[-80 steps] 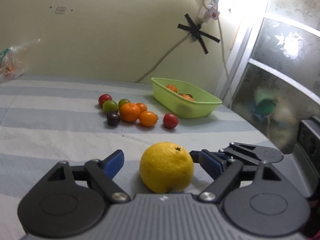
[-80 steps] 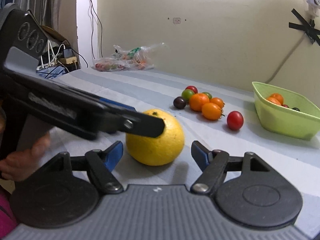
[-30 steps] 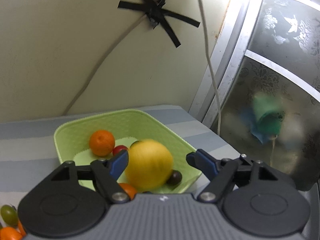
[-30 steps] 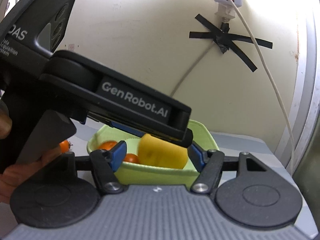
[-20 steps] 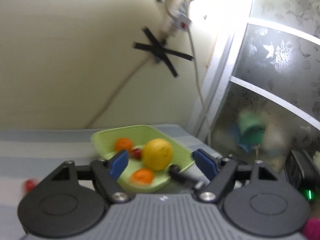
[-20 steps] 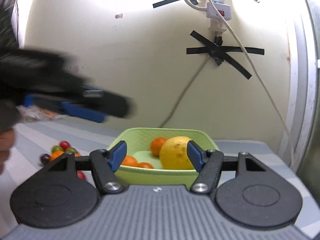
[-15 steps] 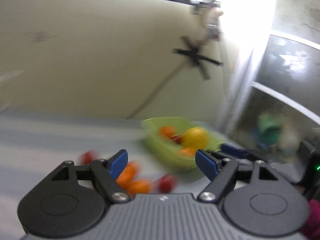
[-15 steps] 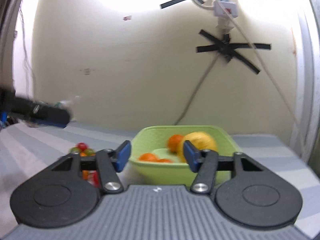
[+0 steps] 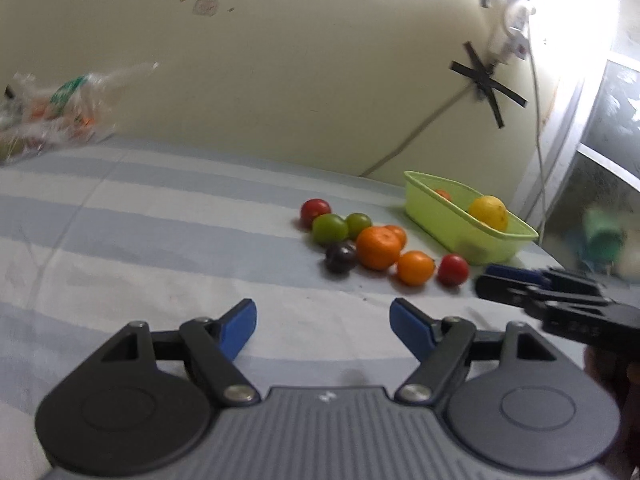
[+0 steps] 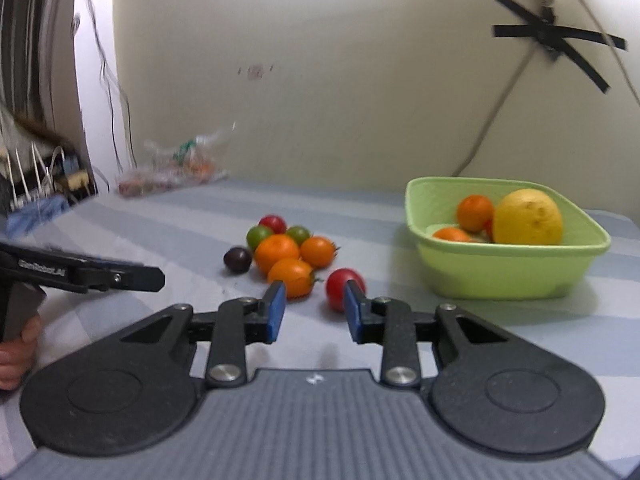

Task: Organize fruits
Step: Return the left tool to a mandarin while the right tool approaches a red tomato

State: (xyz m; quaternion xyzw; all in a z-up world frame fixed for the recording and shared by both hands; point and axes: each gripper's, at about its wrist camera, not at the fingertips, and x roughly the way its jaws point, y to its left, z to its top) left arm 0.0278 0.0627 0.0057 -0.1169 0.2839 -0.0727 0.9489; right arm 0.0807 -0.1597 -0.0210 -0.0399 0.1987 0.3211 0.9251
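Observation:
A green basket (image 10: 500,272) (image 9: 452,232) holds a big yellow citrus (image 10: 527,218) (image 9: 488,212) and small oranges (image 10: 475,212). On the striped cloth beside it lies a cluster: oranges (image 10: 277,254) (image 9: 378,248), green tomatoes (image 9: 329,229), a dark plum (image 10: 237,259) (image 9: 340,257), red tomatoes (image 10: 344,289) (image 9: 453,269). My left gripper (image 9: 323,325) is open and empty, well short of the cluster. My right gripper (image 10: 313,310) is open, narrower, empty, just short of the red tomato. Each gripper shows in the other's view (image 9: 560,300) (image 10: 80,274).
A clear plastic bag of produce (image 9: 52,108) (image 10: 176,168) lies at the far back left by the wall. A cable and taped cross (image 10: 556,36) hang on the wall behind the basket. A glass door (image 9: 600,184) is at the right.
The yellow citrus, carried between both grippers, now lies in the basket. Both grippers have let go and pulled back to face the loose cluster; the right jaws have narrowed.

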